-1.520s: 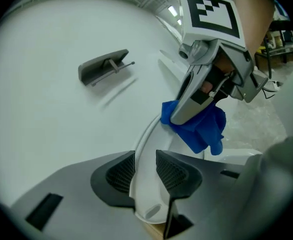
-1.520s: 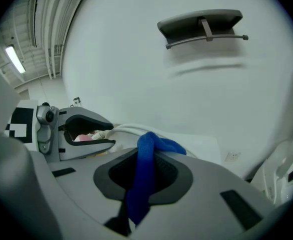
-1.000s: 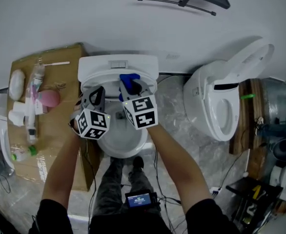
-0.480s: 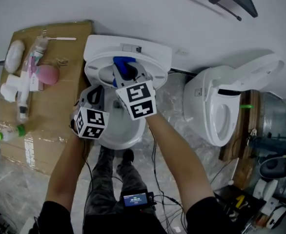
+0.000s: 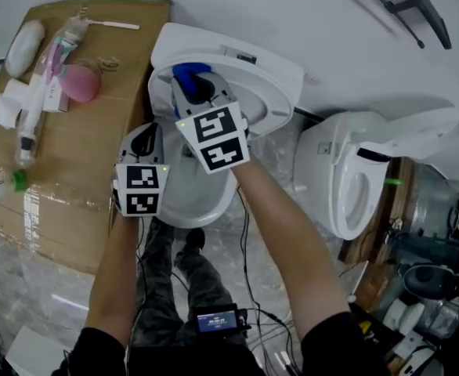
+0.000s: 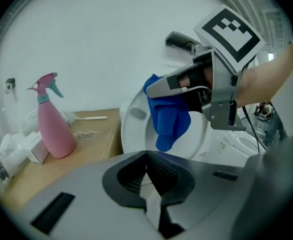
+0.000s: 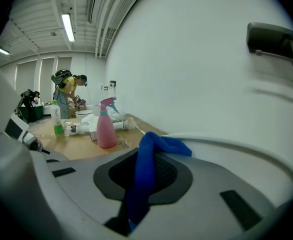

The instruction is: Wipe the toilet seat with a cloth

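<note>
Right gripper point(image 5: 194, 92) with cloth point(image 7: 145, 174) now beside seat point(image 6: 131, 134)

In the head view, the right claw point(image 5: 194, 92) and the left claw point(image 5: 149, 135), with their cubes, cover most of the toilet point(image 5: 202, 204) bowl. Only a bit of the blue cloth point(image 5: 190, 74) peeks out at the toilet's back; the rest sits inside the right claw. You cannot tell if the left claw touches the toilet's rim. Left of the toilet, a green-capped bottle point(image 5: 2, 185) on the bench point(image 5: 81, 171) is cut by the picture's edge. A person point(image 7: 69, 91) far past the toilet is too small to make out.
</note>
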The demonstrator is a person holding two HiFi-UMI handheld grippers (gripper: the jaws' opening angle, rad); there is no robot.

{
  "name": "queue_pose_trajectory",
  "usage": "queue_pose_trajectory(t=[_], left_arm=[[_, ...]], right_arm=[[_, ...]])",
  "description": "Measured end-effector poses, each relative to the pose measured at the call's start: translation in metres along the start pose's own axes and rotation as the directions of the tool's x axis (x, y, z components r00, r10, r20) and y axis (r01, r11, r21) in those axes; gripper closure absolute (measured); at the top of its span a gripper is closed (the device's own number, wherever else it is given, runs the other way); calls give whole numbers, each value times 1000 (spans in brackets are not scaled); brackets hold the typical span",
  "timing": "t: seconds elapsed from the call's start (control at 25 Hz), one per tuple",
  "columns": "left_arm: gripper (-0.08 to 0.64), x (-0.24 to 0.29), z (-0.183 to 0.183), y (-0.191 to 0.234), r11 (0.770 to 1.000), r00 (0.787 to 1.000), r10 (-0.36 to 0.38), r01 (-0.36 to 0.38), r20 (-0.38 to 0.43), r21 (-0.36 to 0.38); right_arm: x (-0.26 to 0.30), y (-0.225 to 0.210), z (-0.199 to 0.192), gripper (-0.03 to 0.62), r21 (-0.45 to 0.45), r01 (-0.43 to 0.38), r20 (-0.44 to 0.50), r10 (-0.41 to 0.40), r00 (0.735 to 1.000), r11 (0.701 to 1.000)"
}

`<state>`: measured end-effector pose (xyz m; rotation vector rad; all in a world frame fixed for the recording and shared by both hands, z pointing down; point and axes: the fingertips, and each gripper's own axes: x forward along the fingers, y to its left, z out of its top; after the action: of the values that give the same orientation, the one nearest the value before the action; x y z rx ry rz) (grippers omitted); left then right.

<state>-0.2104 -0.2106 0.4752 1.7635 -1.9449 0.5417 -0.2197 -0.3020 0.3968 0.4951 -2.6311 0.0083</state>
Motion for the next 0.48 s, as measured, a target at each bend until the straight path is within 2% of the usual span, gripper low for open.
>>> queue_pose_trajectory(t=[0.2,0.48], left_arm=[[548,-4,-23,13,991,998,56,-55,1,-126],[548,-10,-53,7,976,996,85,-86,-14,-202]], right_arm=[[25,22,-10,538,-45,-52,-28,51,998,998],[45,42,-27,539,-80,-100,-34,97,995,992]])
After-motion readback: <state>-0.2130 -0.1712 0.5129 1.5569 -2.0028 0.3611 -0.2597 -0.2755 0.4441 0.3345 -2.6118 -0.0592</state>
